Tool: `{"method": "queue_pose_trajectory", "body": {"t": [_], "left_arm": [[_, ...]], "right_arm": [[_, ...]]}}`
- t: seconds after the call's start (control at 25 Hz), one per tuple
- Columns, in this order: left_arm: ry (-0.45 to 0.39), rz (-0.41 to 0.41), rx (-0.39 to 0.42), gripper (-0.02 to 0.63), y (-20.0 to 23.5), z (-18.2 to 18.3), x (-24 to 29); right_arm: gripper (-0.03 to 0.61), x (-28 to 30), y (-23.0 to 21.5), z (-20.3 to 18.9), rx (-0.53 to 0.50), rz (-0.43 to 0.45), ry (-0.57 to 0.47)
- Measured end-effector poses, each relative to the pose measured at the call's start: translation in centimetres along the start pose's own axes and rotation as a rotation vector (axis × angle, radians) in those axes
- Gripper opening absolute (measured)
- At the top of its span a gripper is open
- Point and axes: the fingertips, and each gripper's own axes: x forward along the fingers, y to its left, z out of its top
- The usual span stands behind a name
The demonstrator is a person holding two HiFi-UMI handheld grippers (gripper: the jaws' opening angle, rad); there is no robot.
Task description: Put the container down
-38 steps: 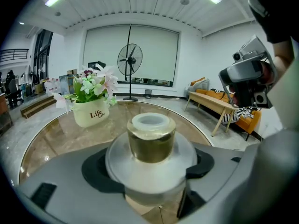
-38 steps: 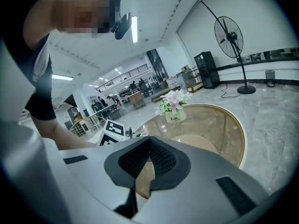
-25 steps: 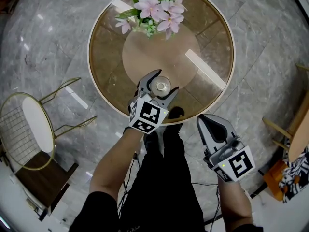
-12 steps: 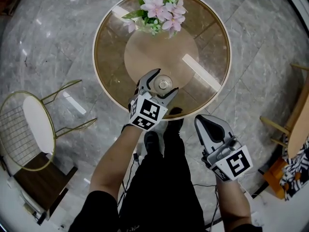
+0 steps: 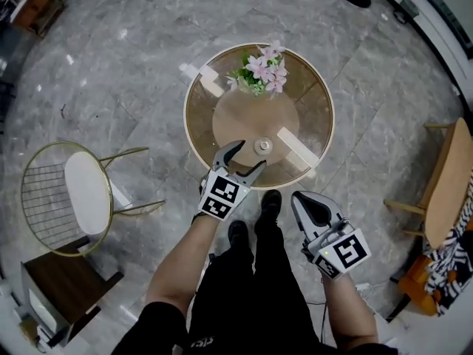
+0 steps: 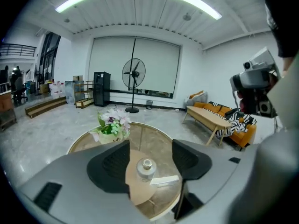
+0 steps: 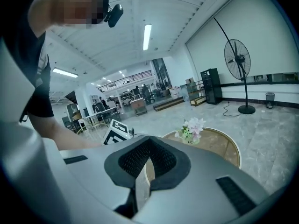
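One container, a small clear jar with a round cap, stands on the wooden disc at the centre of the single round glass table, in the middle of the head view. One pot of pink flowers sits at the table's far edge, well apart from the jar.

Two grippers are held below the table. The left gripper has its jaws spread and closing. The jar stands just beyond their tips, and the pads do not touch it. The right gripper, lower right of the frame, has its jaws pressed together with nothing between them.

Only the head view takes in the one gold wire chair with a white seat at the left edge, along with the person's legs and dark shoes.

The left gripper view shows the jar framed between its dark pads. It also shows one standing fan before a wide blind and one long wooden bench at right.

The right gripper view alone shows the left gripper's marker cube and a distant hall with desks at centre left.
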Motion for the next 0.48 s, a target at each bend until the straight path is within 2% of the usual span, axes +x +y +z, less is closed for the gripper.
{"method": "queue_pose_trajectory", "body": {"t": [0.08, 0.16, 0.24, 0.36, 0.48], "left_arm": [[0.003, 0.024, -0.021, 0.23, -0.4, 2.2, -4.5], [0.003, 0.054, -0.025, 0.187, -0.8, 4.4, -8.7], [-0.019, 0.078, -0.014, 0.164, -1.3, 6.8, -12.4], [-0.088, 0.11, 0.005, 0.164, -2.0, 10.6, -17.6], [-0.12, 0.096, 0.0, 0.166, -3.5, 13.1, -21.9]], "right_arm": [[0.015, -1.5, 3.1, 2.4, -0.035, -0.002, 0.0], [0.015, -3.0, 6.0, 4.6, -0.065, -0.001, -0.005], [0.015, -4.4, 8.4, 6.2, -0.084, 0.001, -0.015], [0.015, -6.1, 11.3, 7.9, -0.104, -0.004, -0.026], [0.015, -8.0, 13.5, 9.4, -0.105, -0.016, -0.04]]}}
